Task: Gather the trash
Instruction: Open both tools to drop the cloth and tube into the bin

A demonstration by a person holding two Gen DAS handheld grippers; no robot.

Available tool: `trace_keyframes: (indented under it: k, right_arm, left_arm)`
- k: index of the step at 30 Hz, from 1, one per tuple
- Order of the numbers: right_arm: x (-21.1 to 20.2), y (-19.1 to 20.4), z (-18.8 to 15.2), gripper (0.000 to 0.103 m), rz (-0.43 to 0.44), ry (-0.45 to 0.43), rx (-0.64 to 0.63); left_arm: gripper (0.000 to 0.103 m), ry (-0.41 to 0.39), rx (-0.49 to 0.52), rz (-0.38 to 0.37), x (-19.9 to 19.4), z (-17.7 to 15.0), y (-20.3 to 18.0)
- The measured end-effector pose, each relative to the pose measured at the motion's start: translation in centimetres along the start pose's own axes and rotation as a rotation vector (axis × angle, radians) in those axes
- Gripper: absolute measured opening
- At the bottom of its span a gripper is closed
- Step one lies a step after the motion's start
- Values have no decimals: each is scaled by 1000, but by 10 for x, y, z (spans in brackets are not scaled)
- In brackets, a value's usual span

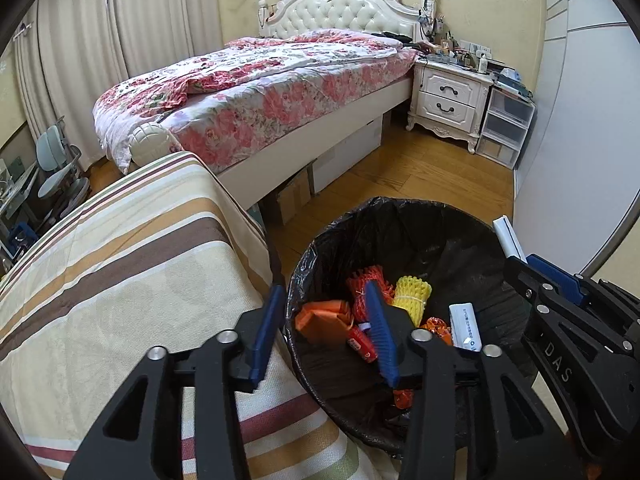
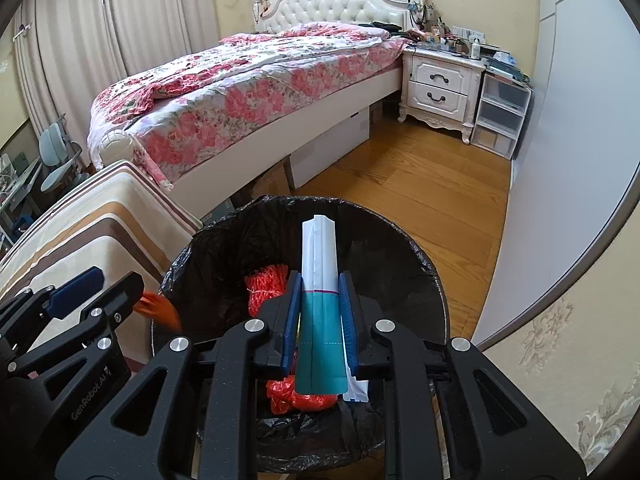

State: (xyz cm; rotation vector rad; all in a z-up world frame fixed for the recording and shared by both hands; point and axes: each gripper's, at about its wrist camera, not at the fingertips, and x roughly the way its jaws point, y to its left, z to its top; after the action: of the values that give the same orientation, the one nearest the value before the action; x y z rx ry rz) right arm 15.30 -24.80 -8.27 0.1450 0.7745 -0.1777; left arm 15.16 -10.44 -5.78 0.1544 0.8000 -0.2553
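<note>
A trash bin with a black liner (image 1: 360, 208) stands on the floor beside a striped cloth. My left gripper (image 1: 324, 288) hangs over its left rim, open, its pads touching nothing. Below and between its fingers lies an orange wrapper (image 1: 320, 320), apart from both pads; it shows as an orange blur (image 2: 158, 308) in the right wrist view. My right gripper (image 2: 320, 280) is over the bin (image 2: 280, 200), shut on a folded white and teal pack (image 2: 320, 260). Inside the bin are a red foam net (image 1: 366, 280), a yellow foam net (image 1: 412, 296) and a small white box (image 1: 464, 324).
A striped cloth-covered surface (image 1: 120, 260) sits close on the left of the bin. Behind it is a bed (image 1: 260, 92) with boxes underneath. A white nightstand (image 1: 448, 96) and plastic drawers (image 1: 506, 128) stand at the back right. Wooden floor (image 2: 420, 200) lies beyond the bin; a pale panel (image 2: 560, 160) runs along the right.
</note>
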Motion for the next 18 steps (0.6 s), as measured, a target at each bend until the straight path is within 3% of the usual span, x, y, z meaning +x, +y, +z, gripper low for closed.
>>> trace_keyframes:
  k: [2, 3, 6, 10, 13, 18]
  right_arm:
    - [1, 0, 1, 25, -4, 0, 3]
    - [0, -1, 0, 34, -8, -5, 7]
    - [0, -1, 0, 36, -14, -8, 9]
    - [-3, -3, 0, 47, -29, -21, 14]
    - [-6, -6, 0, 57, -39, -32, 23]
    - [-10, -11, 0, 65, -54, -45, 36]
  left_arm:
    - [55, -10, -4, 2, -2, 1, 0]
    - [56, -13, -5, 4, -2, 1, 0]
    - [62, -15, -7, 6, -2, 1, 2]
    - [69, -26, -19, 9, -5, 2, 5]
    - [72, -35, -25, 18, -6, 2, 8]
    - [74, -34, -34, 23, -8, 1, 12]
